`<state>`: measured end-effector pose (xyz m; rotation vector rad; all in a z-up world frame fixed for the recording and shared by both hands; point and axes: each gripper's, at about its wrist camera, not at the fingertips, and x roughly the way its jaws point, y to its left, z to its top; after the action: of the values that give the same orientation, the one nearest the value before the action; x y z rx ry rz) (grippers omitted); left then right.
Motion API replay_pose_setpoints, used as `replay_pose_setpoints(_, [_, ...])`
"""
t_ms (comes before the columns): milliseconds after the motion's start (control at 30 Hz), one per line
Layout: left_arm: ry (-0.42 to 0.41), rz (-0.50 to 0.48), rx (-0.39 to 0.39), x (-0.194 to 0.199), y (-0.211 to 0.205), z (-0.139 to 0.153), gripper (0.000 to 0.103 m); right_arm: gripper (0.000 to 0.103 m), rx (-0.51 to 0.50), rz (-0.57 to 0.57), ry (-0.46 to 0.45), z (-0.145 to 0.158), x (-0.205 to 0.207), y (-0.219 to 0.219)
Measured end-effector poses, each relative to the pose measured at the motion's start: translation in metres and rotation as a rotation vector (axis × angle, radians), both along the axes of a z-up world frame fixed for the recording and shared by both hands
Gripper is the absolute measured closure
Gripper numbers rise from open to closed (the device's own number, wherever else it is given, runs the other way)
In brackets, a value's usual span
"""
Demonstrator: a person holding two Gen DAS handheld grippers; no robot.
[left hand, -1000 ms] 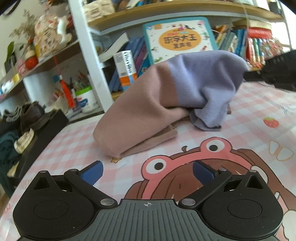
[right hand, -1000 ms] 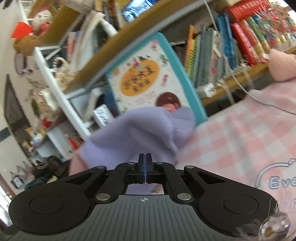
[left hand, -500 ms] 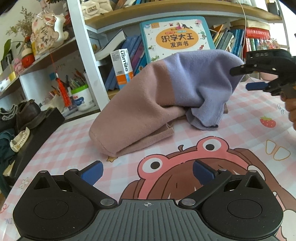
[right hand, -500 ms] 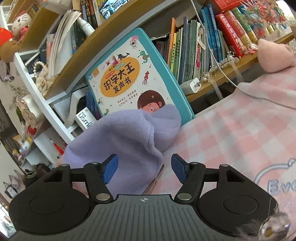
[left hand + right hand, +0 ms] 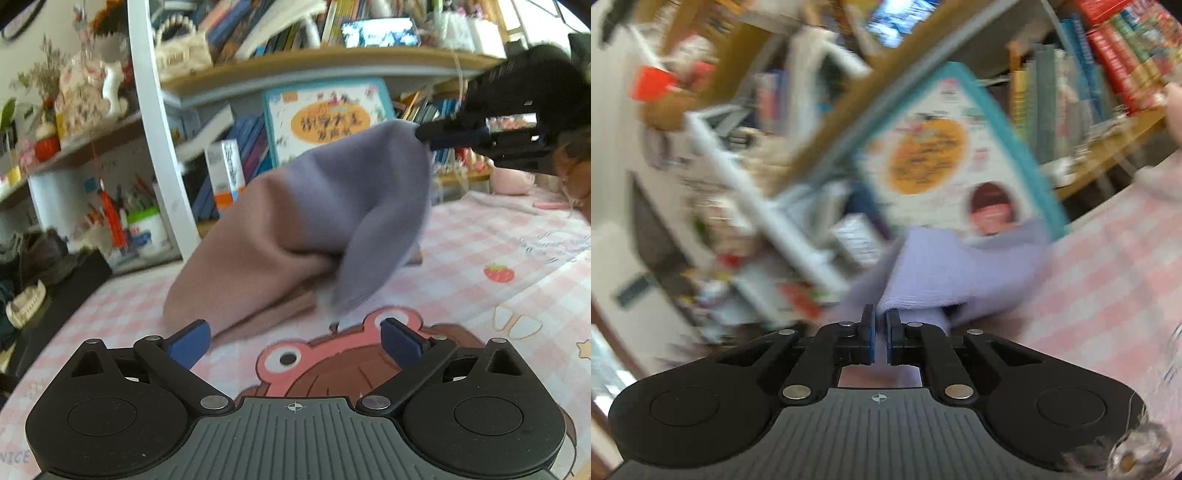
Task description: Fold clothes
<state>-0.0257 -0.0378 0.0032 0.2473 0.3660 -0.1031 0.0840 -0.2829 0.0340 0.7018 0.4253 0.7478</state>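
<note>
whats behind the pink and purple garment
Behind the garment stands a teal-edged picture book against shelved books; its lower part is covered. The right tongs pinch the garment's purple end.

You have one two-tone garment point(image 5: 303, 229), two tools point(image 5: 293, 341) point(image 5: 881, 338), one large picture book point(image 5: 325, 118) at twelve o'clock, and one checked worktop point(image 5: 498, 240).
</note>
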Motion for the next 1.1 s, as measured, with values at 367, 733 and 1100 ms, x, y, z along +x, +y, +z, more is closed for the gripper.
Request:
replay_pose_setpoints(367, [-0.155,-0.116,0.133,-0.023,-0.035,0.003,0.032,0.098,0.049,0.169,-0.007,-0.005,-0.081,0.035])
replay_pose_setpoints(733, [-0.085,0.023,-0.046,0.010,0.012,0.018,0.095,0.033,0.188,0.074,0.188,-0.035,-0.083,0.002])
replay_pose_setpoints(1100, [-0.131,0.058,-0.017,-0.020,0.032,0.028,0.095,0.035,0.389,-0.087,0.587,-0.095,-0.024,-0.003])
